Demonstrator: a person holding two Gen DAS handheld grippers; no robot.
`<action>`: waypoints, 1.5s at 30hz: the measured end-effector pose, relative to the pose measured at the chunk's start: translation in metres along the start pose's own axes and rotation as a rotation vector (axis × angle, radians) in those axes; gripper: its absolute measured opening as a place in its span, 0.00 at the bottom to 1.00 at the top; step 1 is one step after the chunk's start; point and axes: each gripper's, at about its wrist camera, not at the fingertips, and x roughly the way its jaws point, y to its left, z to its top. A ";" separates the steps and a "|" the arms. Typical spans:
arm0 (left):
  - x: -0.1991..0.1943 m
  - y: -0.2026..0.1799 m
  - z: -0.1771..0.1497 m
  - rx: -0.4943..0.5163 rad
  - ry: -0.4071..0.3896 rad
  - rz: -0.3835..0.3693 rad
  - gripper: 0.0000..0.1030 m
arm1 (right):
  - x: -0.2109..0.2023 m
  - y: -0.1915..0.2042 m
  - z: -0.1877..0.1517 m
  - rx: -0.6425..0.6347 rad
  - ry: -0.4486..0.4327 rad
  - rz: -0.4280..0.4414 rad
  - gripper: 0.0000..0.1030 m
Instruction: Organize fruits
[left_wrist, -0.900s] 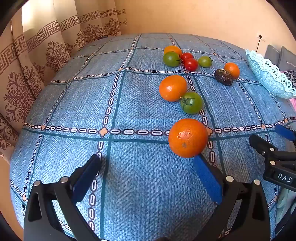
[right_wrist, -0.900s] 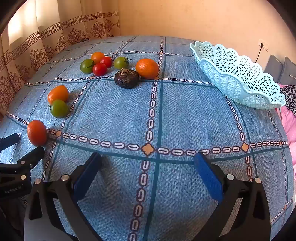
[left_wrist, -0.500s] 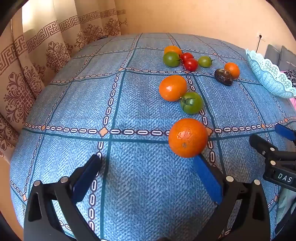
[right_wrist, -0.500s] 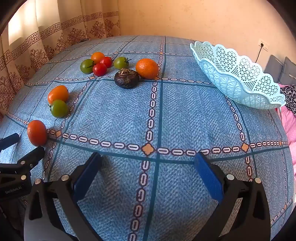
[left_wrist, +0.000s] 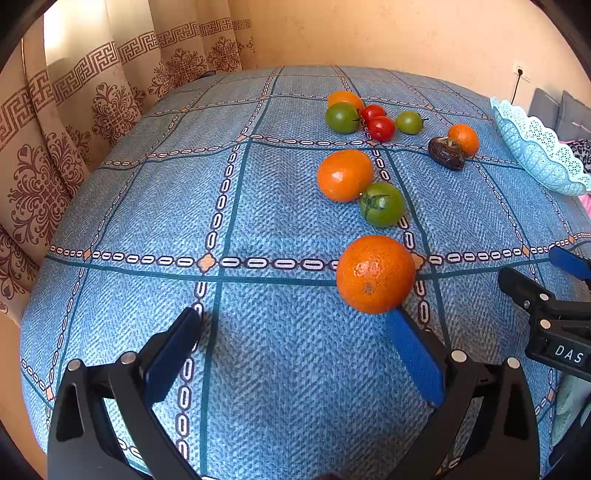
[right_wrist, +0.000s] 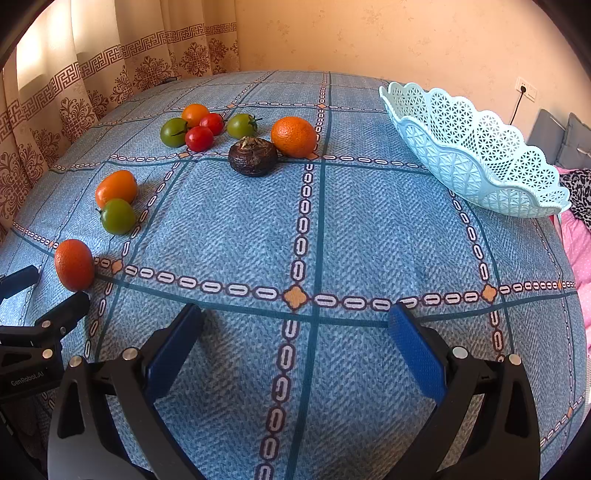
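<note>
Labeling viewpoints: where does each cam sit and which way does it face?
Left wrist: on the left gripper, angled down at the bedspread; own open fingers, right gripper at right edge.
Right wrist: on the right gripper, angled down toward the basket; own open fingers, left gripper at left edge.
Shared: nearest orange, basket.

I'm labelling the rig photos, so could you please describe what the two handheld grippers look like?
Both match: the left gripper and right gripper have black angular frames with silver screws and flat blue jaws. White lettering marks their sides: "DAS" on the right one, "GenRobot.AI" on the left. No sleeves or cables show.
</note>
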 end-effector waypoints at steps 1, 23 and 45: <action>0.000 0.000 0.000 0.000 0.000 0.000 0.95 | 0.000 0.000 0.000 0.000 0.000 0.000 0.98; -0.009 0.005 0.003 0.017 -0.008 -0.070 0.95 | -0.007 -0.011 0.001 0.037 -0.030 0.046 0.98; -0.021 -0.014 0.019 0.067 -0.063 -0.079 0.95 | -0.027 -0.024 0.005 0.143 -0.123 0.094 0.98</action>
